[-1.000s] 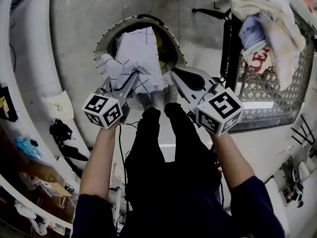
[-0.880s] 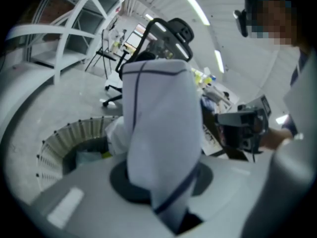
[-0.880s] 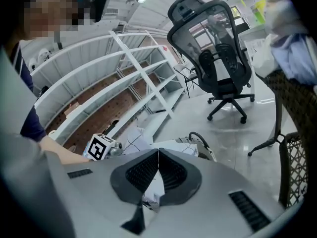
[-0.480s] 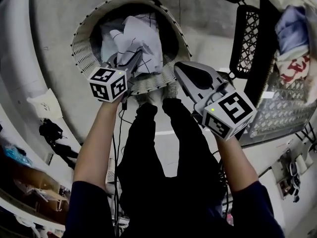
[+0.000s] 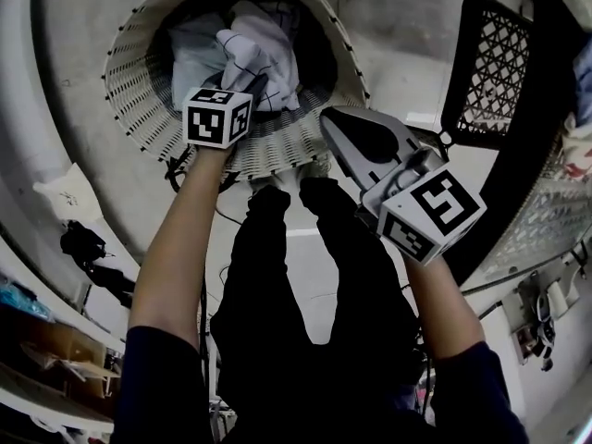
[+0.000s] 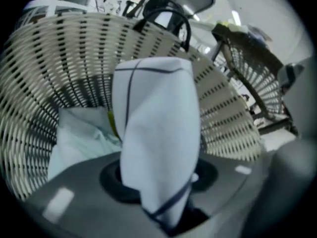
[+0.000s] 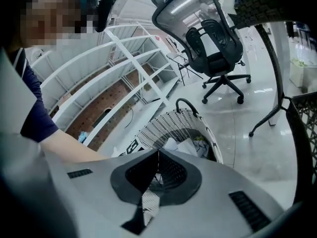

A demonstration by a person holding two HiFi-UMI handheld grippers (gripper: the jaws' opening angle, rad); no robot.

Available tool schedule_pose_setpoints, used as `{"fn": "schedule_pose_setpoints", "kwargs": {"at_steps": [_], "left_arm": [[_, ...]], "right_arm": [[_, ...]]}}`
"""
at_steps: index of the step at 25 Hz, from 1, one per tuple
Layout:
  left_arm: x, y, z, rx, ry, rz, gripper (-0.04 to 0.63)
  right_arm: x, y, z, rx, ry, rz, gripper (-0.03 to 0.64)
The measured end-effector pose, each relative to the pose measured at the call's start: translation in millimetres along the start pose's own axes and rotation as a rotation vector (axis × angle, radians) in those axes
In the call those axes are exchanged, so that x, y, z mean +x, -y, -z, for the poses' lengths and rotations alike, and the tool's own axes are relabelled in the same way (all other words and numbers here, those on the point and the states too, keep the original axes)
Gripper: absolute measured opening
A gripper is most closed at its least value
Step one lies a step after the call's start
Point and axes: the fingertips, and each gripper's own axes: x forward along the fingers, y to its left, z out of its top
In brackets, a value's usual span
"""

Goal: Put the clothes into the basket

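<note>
A round woven basket [image 5: 139, 91] stands on the floor in front of me, with a pale blue cloth [image 6: 81, 138] lying inside it. My left gripper [image 5: 242, 89] reaches down into the basket with a white garment with thin dark lines [image 6: 158, 133] between its jaws. The jaws are opening and the cloth still stands bunched up from between them. The garment [image 5: 264, 49] hangs over the other clothes in the basket. My right gripper [image 5: 326, 117] hovers just outside the basket's near rim, shut and with nothing in it. The basket [image 7: 168, 128] shows beyond its closed tips [image 7: 158, 152].
A black mesh rack [image 5: 490, 54] with more clothes [image 5: 578, 109] stands to the right. The basket has a black handle [image 6: 168, 14] on its far side. An office chair [image 7: 215, 48] and white shelving [image 7: 114, 78] stand further off. The person's dark trouser legs [image 5: 305, 276] are directly below.
The left gripper has sunk with the white garment from above the basket down into it. The right gripper has dropped a little toward the rim. The basket looms larger.
</note>
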Motion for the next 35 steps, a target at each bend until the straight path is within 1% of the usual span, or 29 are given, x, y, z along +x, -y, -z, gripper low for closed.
{"fn": "schedule_pose_setpoints", "kwargs": {"at_steps": [2, 3, 5, 8, 12, 17, 20, 23, 27, 30, 31, 33, 35], "left_arm": [[6.0, -0.9, 16.9, 0.000, -0.090, -0.014, 0.207], [5.9, 0.2, 21.8, -0.004, -0.108, -0.010, 0.224], [-1.3, 4.0, 21.4, -0.001, -0.090, 0.006, 0.240], [-21.3, 7.9, 10.3, 0.019, -0.057, 0.003, 0.265], [-48.5, 17.3, 4.4, 0.037, -0.077, -0.008, 0.285], [-87.9, 24.3, -11.1, 0.065, -0.050, -0.048, 0.285], [-113.3, 32.8, -26.8, 0.070, 0.011, -0.068, 0.285], [-140.3, 46.7, -48.1, 0.056, 0.085, -0.063, 0.285], [-179.8, 64.4, -74.5, 0.064, 0.161, -0.060, 0.285], [-219.7, 80.7, -94.4, 0.068, 0.233, -0.055, 0.279], [-234.9, 87.9, -100.5, 0.071, 0.259, -0.049, 0.258], [-267.7, 104.7, -111.8, 0.079, 0.309, -0.030, 0.194], [-301.3, 122.1, -123.0, 0.099, 0.355, -0.019, 0.153]], "right_arm": [[7.3, 3.2, 2.0, -0.006, -0.012, 0.004, 0.008], [10.2, 3.2, 1.4, -0.007, -0.016, 0.006, 0.008], [14.6, 0.2, -2.6, -0.008, -0.017, 0.008, 0.008], [16.3, -10.2, -9.5, -0.008, -0.020, 0.003, 0.008], [8.2, -27.4, -17.3, -0.013, -0.033, -0.001, 0.008], [-6.8, -45.9, -38.6, -0.029, -0.019, 0.000, 0.008], [-16.3, -54.8, -48.9, -0.032, -0.006, 0.001, 0.008], [-26.1, -63.2, -55.7, -0.031, 0.002, 0.006, 0.008], [-40.6, -76.6, -69.0, -0.033, 0.023, 0.018, 0.008], [-56.2, -89.9, -84.1, -0.043, 0.044, 0.026, 0.008], [-62.5, -95.6, -89.5, -0.049, 0.050, 0.027, 0.008], [-76.4, -109.8, -100.8, -0.061, 0.061, 0.028, 0.008], [-90.7, -126.1, -113.0, -0.076, 0.075, 0.028, 0.008]]}}
